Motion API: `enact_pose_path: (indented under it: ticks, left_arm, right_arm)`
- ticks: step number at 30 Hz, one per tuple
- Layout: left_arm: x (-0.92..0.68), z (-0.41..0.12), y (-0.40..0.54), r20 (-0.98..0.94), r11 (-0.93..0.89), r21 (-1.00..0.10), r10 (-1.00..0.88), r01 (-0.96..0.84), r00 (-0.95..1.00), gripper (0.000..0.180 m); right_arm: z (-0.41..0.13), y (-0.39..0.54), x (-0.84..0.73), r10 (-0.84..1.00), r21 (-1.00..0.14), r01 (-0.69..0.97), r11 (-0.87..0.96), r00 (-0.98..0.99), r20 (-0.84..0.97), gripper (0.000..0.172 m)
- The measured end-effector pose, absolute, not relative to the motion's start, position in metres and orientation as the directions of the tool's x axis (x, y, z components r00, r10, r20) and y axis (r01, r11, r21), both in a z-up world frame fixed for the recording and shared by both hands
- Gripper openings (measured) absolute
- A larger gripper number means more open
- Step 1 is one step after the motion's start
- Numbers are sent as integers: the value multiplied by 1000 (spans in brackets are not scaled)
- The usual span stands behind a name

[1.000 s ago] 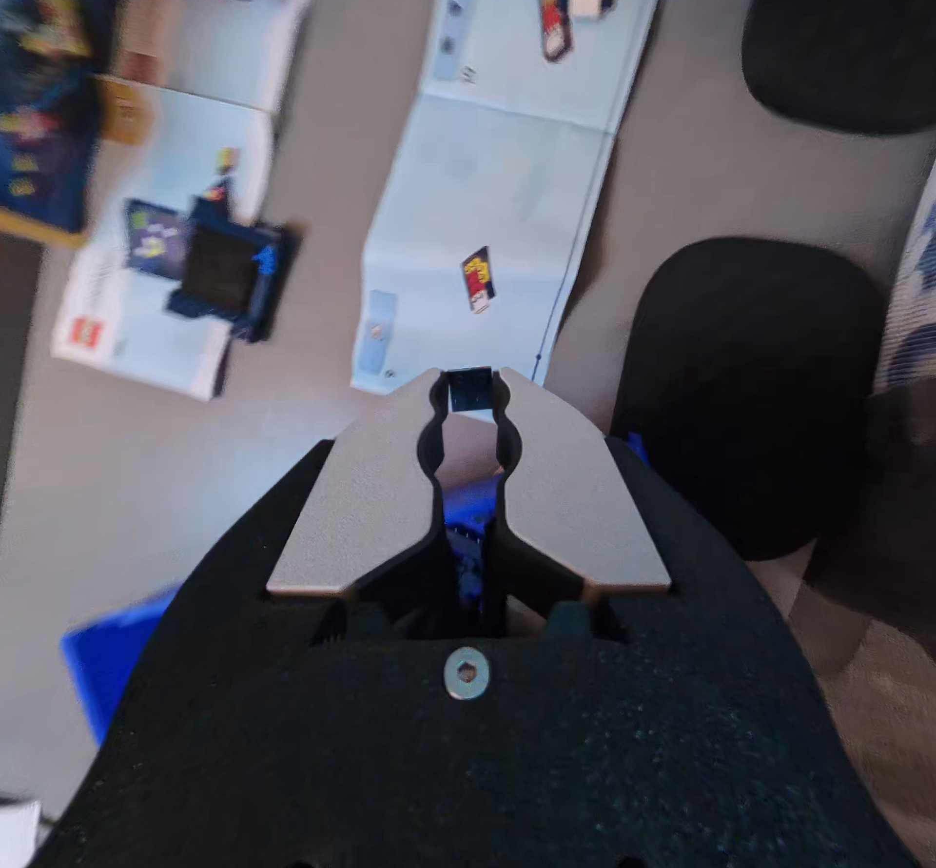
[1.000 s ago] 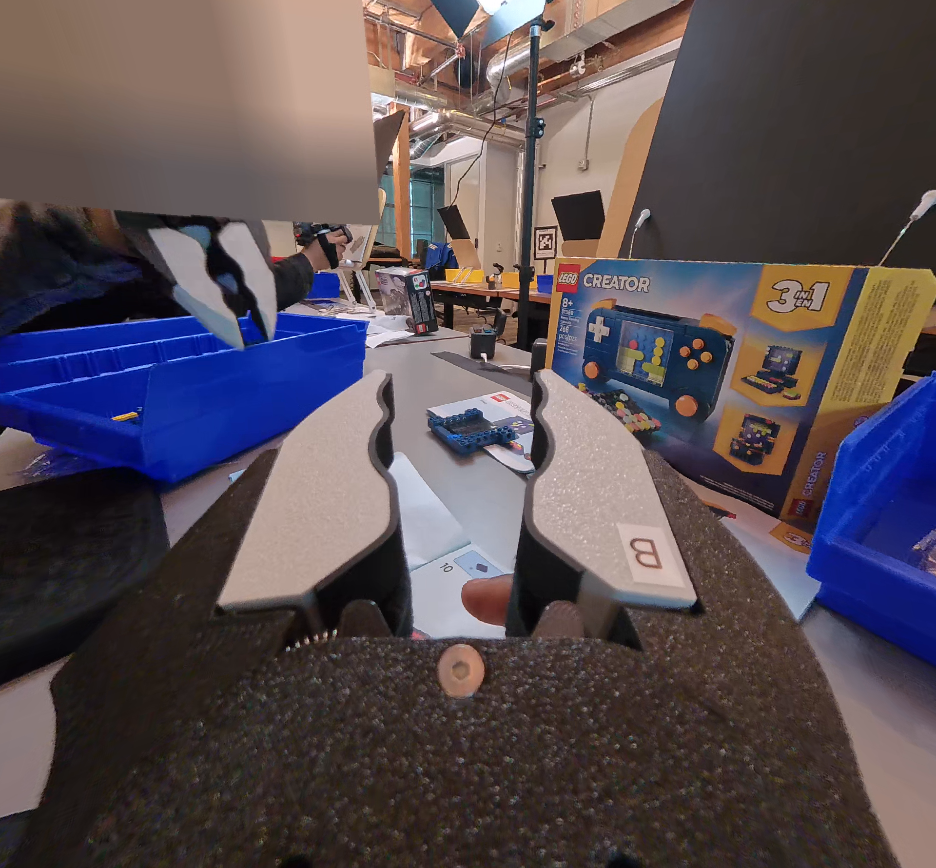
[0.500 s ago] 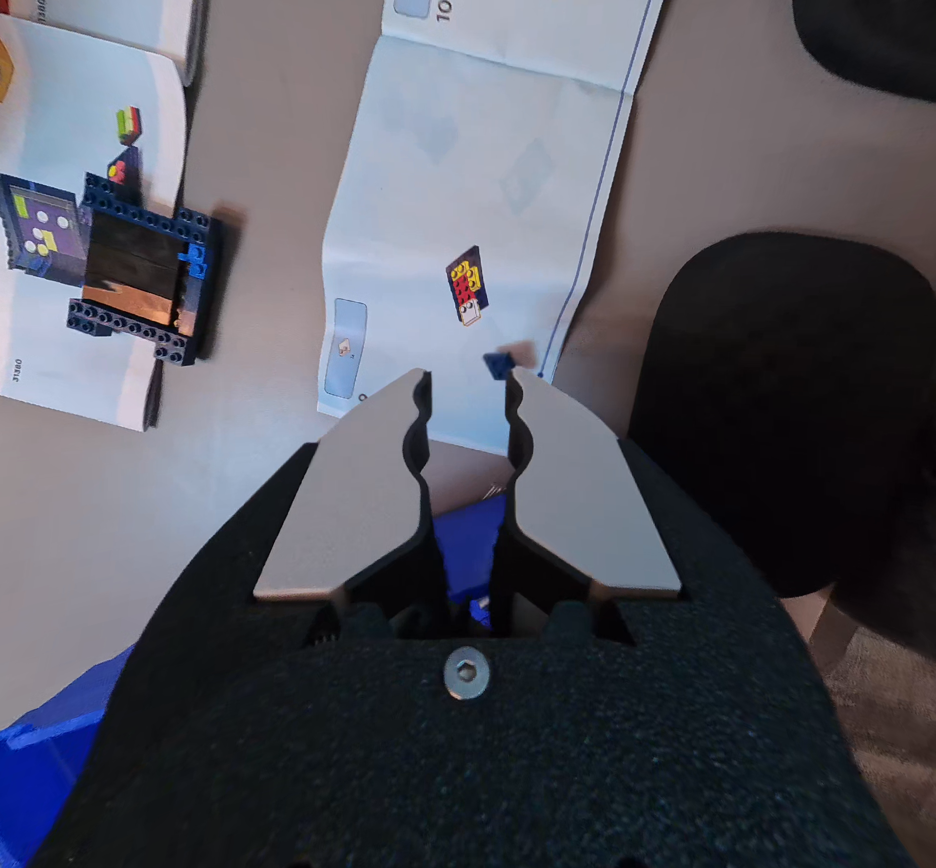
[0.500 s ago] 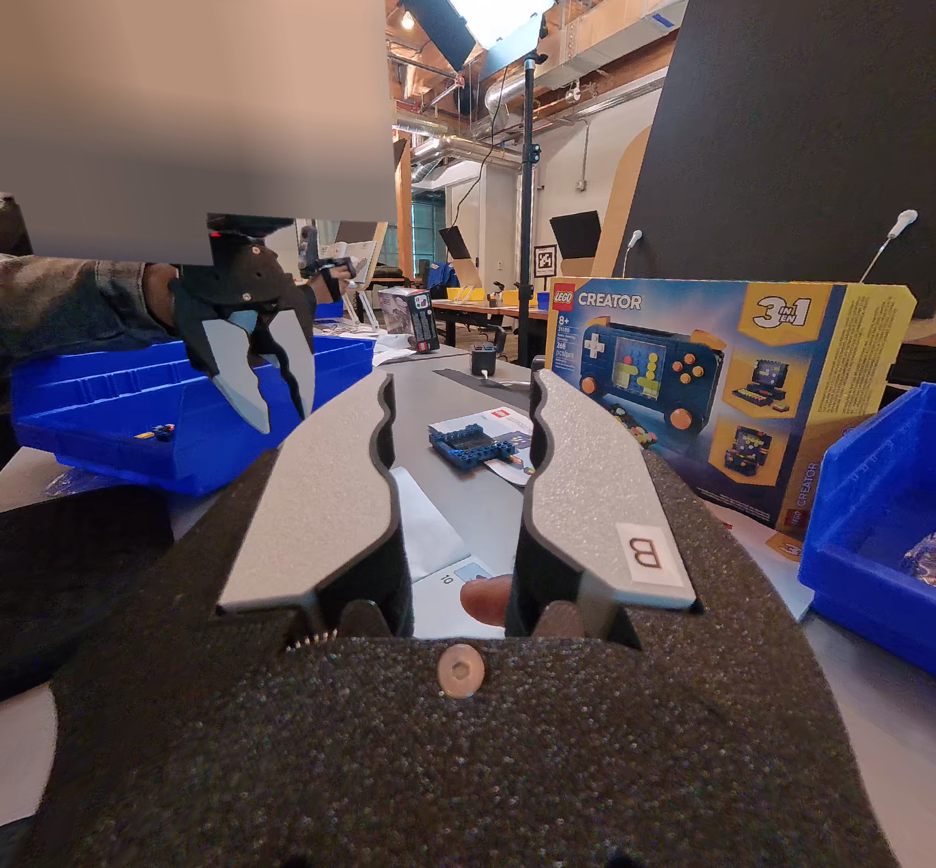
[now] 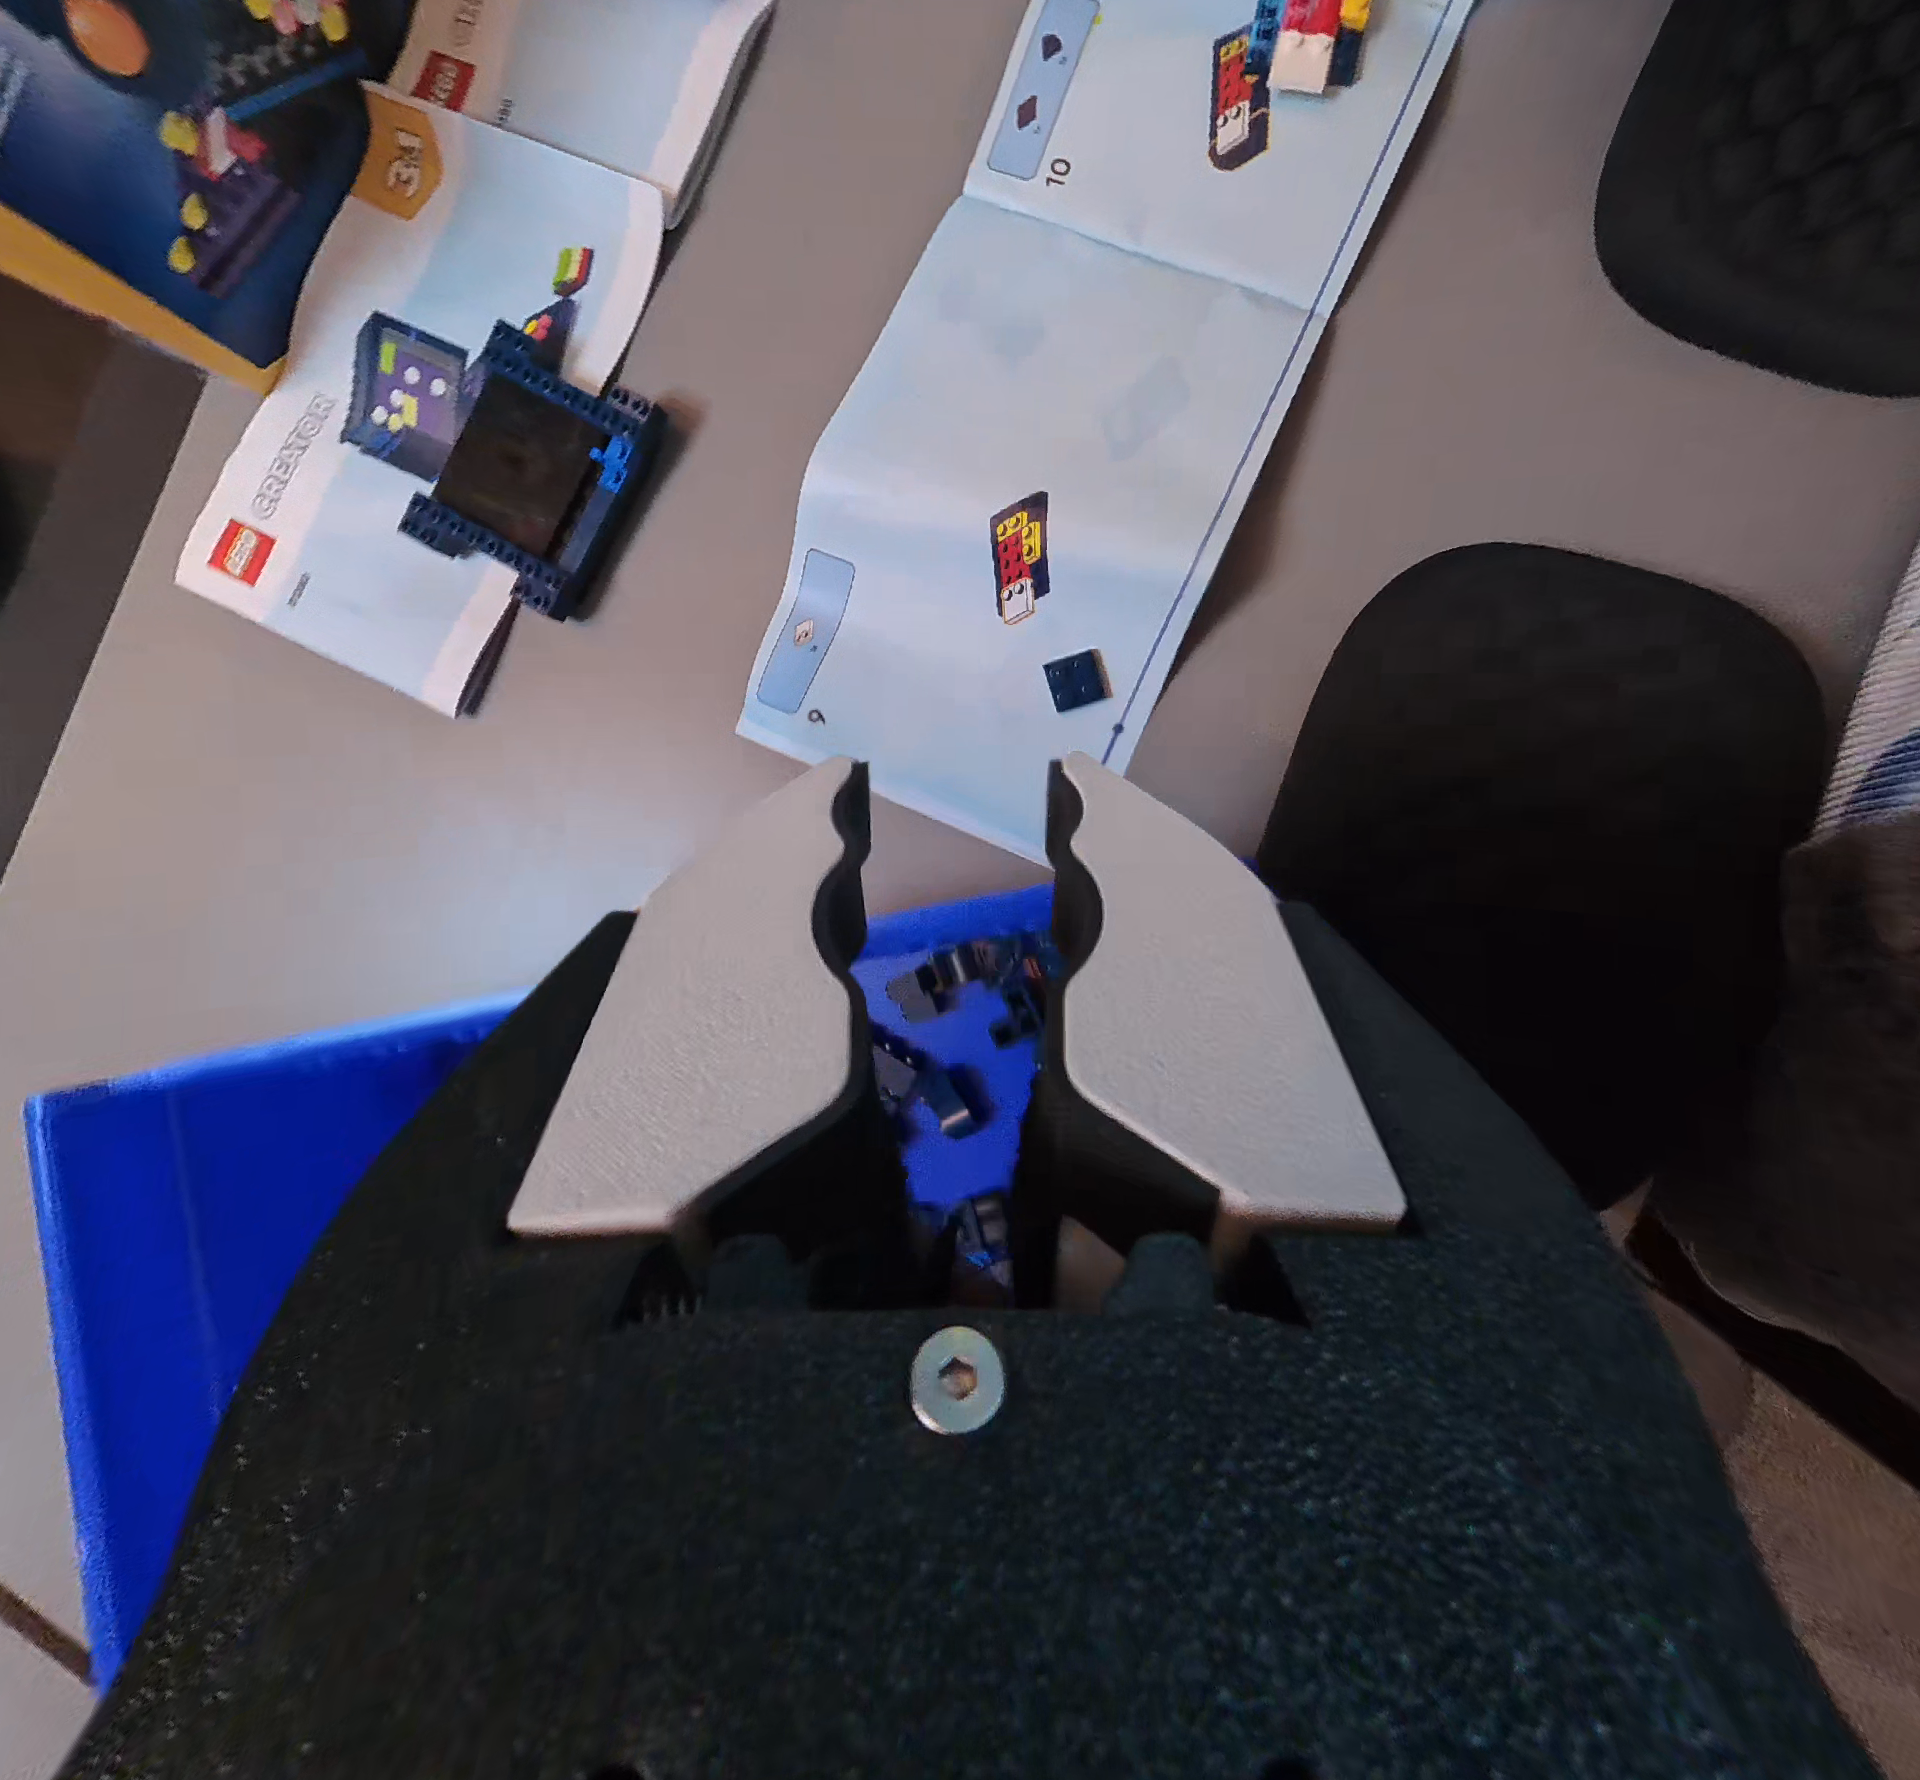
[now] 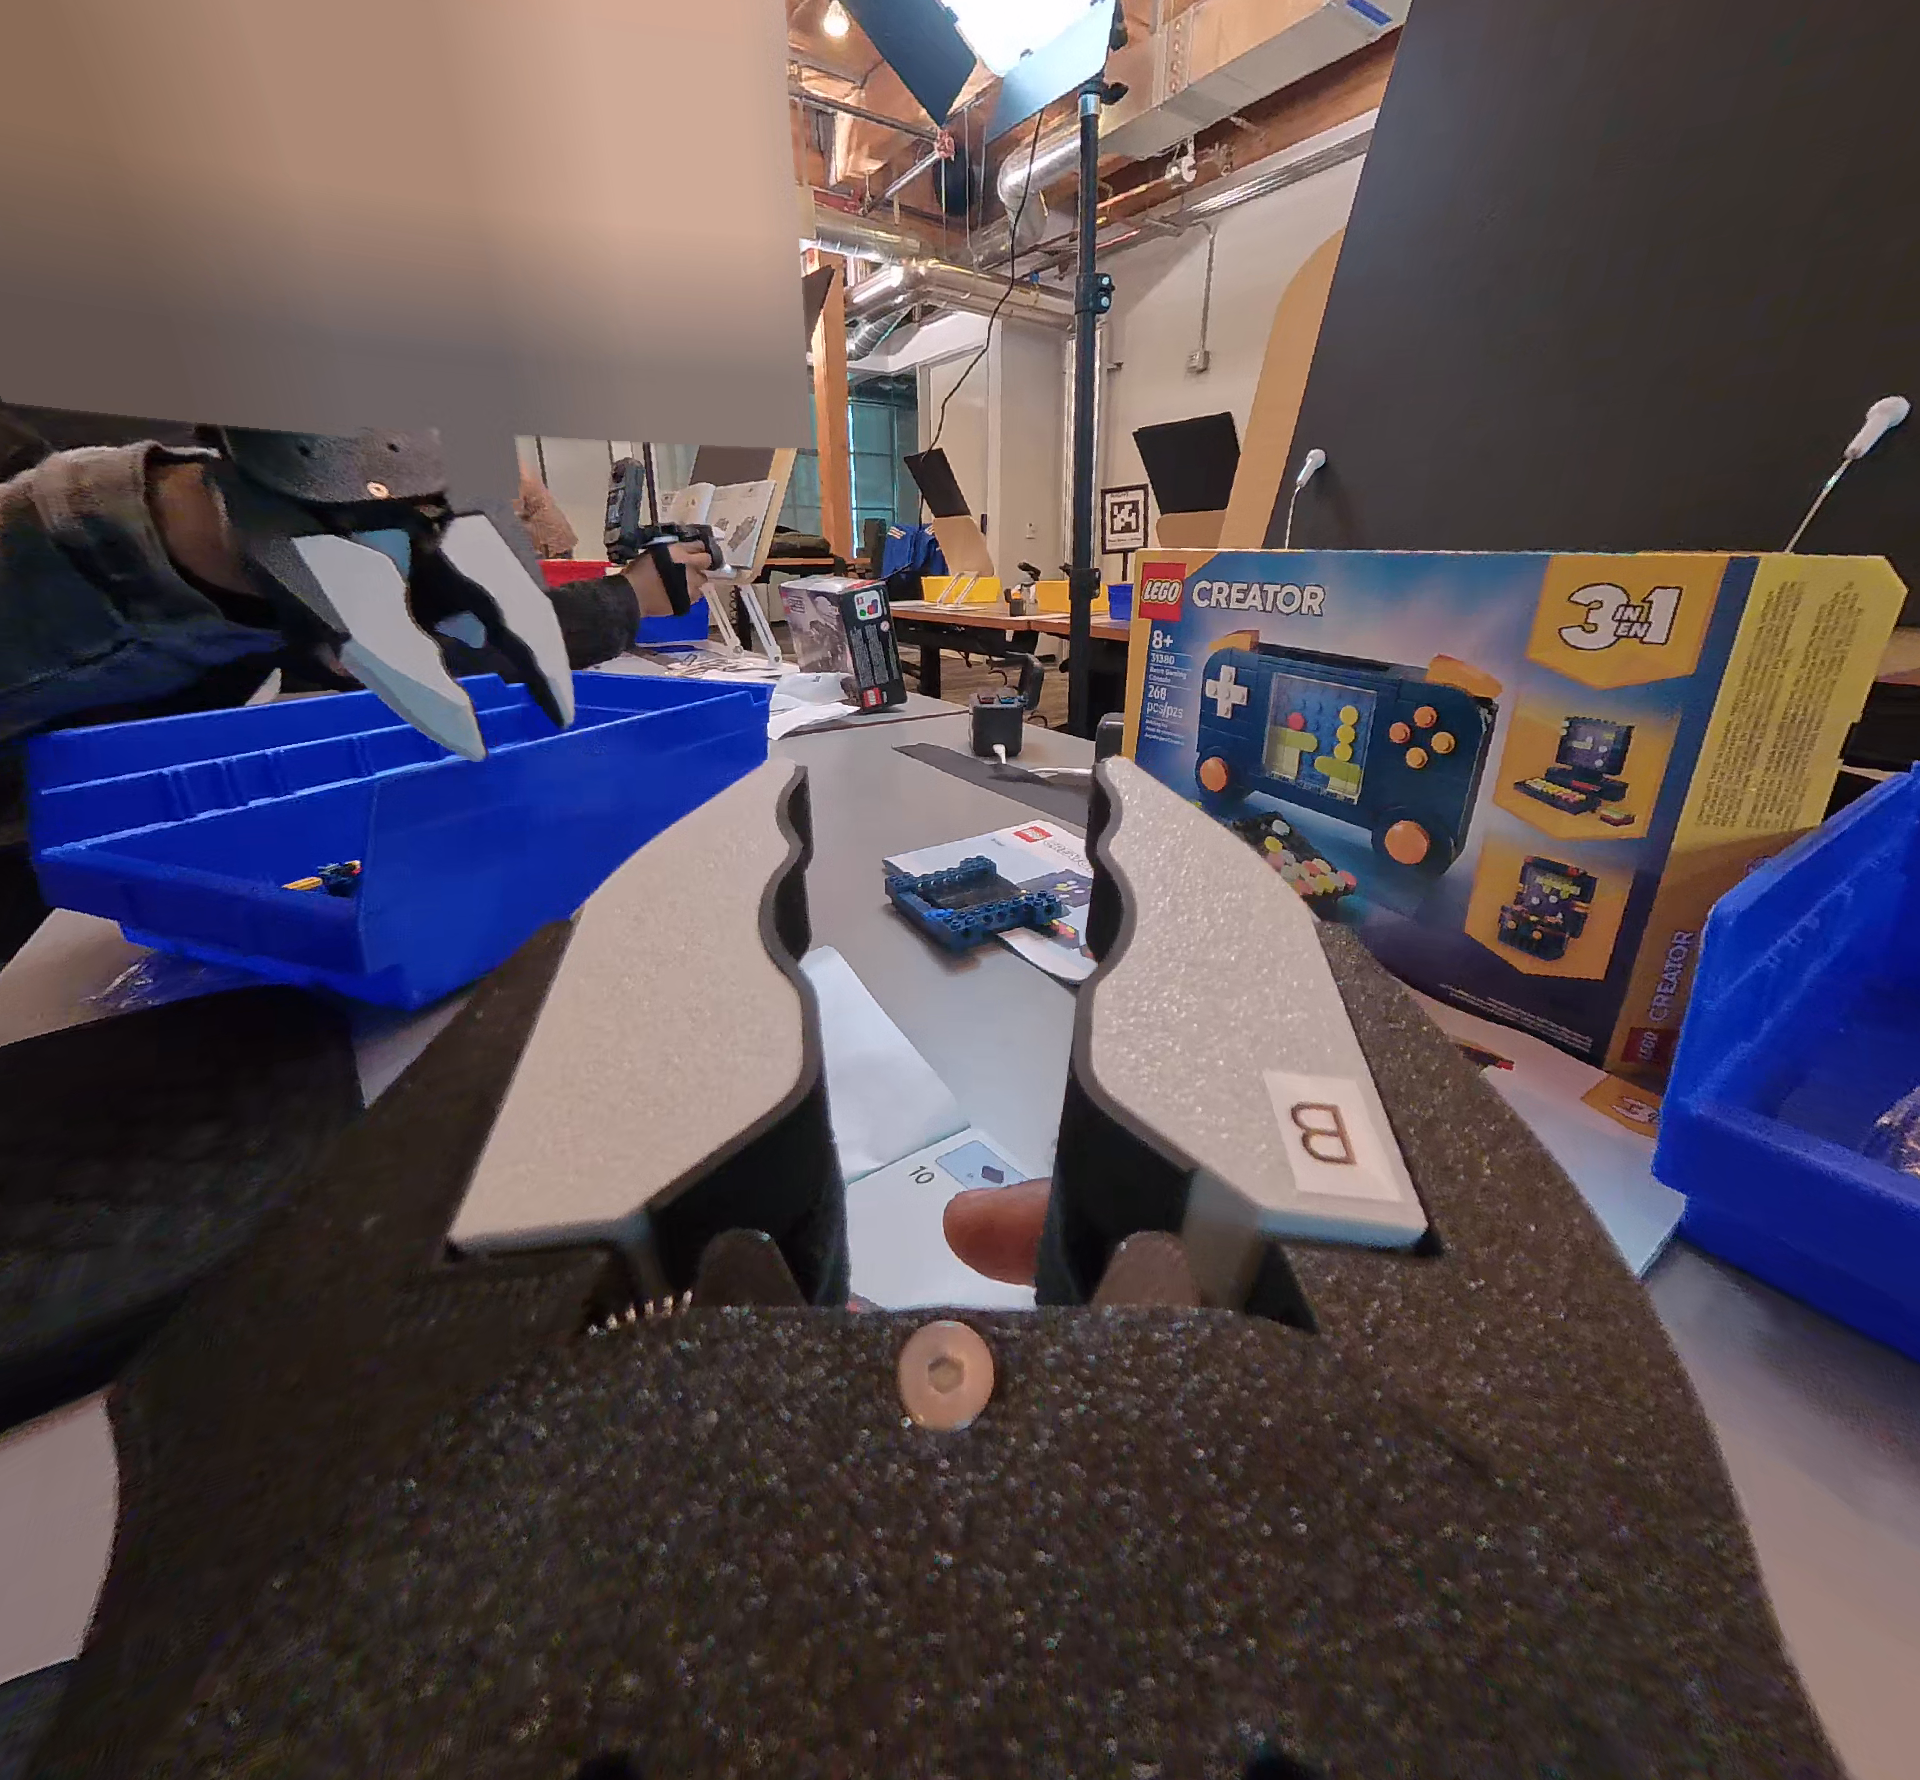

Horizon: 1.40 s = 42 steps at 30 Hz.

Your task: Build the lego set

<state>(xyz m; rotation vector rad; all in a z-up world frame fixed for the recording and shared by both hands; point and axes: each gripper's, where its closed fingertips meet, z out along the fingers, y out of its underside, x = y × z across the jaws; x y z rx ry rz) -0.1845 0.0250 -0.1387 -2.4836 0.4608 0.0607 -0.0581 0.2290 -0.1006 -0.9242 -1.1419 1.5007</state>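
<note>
While left gripper (image 5: 956, 769) hangs spread and bare over blue bin (image 5: 208, 1211), dark square brick (image 5: 1075, 681) lies near booklet (image 5: 1039, 442) edge. Right gripper (image 6: 945, 774) spread, bare, grey table (image 6: 914, 795) clear ahead. Printed toy box (image 6: 1507, 774) right, lettered sticker (image 6: 1325, 1133) on finger.

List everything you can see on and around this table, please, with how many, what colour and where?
Small square plate: one, dark blue, loose on the unfolded sheet.
Unfolded instruction sheet: one, pale blue, table centre.
Brick assembly: one, multicoloured, far end of sheet.
Frame build: one, dark blue, on a booklet.
Toy box: one, blue and yellow, far right.
Parts bins: two, blue, left and right.
Light stand: one, black, behind the table.
Left gripper: jaws open, holding nothing, over the bin.
Right gripper: jaws open, holding nothing.
</note>
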Motion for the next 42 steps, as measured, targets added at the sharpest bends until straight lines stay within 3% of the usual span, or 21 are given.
enact_pose_path:
  ticks: [12, 17, 25, 42]
  left_arm:
    - [-205, -112, -28, -144, -670, -735, 9, -101, 990, 51]
    - [-212, -115, -47, -107, -662, -749, 71, -33, 992, 56]
    - [-210, -116, -63, 10, -621, -780, 111, 78, 994, 81]
    - [-223, -105, -108, 36, -504, -852, 215, 143, 976, 74]
  right_arm:
    - [-107, 228, -62, 974, -972, -227, -64, -224, -12, 51]
    - [-112, 225, -64, 970, -977, -203, -67, -241, -17, 51]
    - [-119, 222, -67, 967, -983, -171, -67, -254, -22, 51]
    - [-134, 213, -74, 957, -994, -110, -15, -290, 18, 51]
